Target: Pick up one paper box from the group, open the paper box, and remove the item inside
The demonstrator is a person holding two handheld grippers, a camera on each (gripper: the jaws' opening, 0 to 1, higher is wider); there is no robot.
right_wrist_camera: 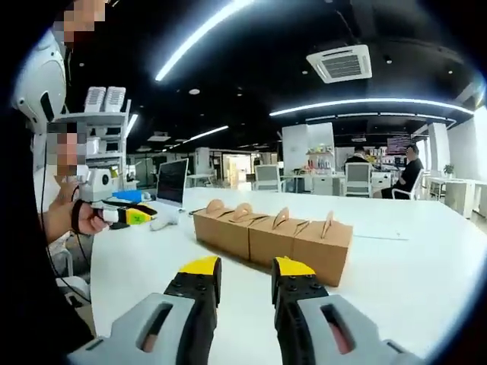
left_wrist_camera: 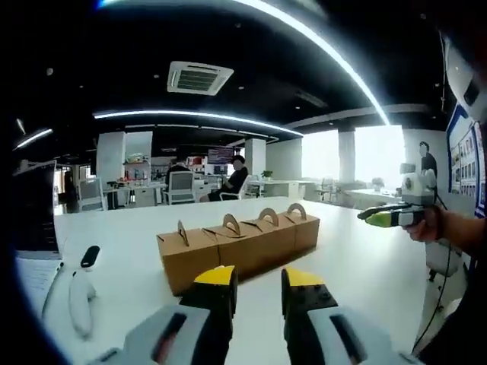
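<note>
You are holding both grippers above a white counter [left_wrist_camera: 365, 266], facing a row of four brown paper boxes [left_wrist_camera: 237, 245] that is sitting at the centre of the left gripper view, each box touching its neighbour and each showing an arched handle tab on top. In that view your left gripper [left_wrist_camera: 257, 287] is rising from the bottom edge with its yellow-tipped black jaws standing slightly apart and gripping nothing, its tips just short of the nearest box at the row's left end. At the right edge of the frame your right gripper [left_wrist_camera: 388, 216] is coming into sight, gripped in a hand [left_wrist_camera: 428, 225]; from here you cannot tell how its jaws are standing. A white handheld device [left_wrist_camera: 80, 293] is lying on the counter at lower left. In the right gripper view the same four boxes [right_wrist_camera: 274, 234] are sitting just above centre, and the right gripper [right_wrist_camera: 242, 275] is pointing at them from the bottom with its jaws parted by a narrow gap and empty. At middle left of that frame the left gripper [right_wrist_camera: 129, 216] is showing, held in a hand [right_wrist_camera: 72, 219]. A seated person [right_wrist_camera: 403, 176] is occupying a chair at far right, and a monitor [right_wrist_camera: 172, 181] is standing on the counter behind.
</note>
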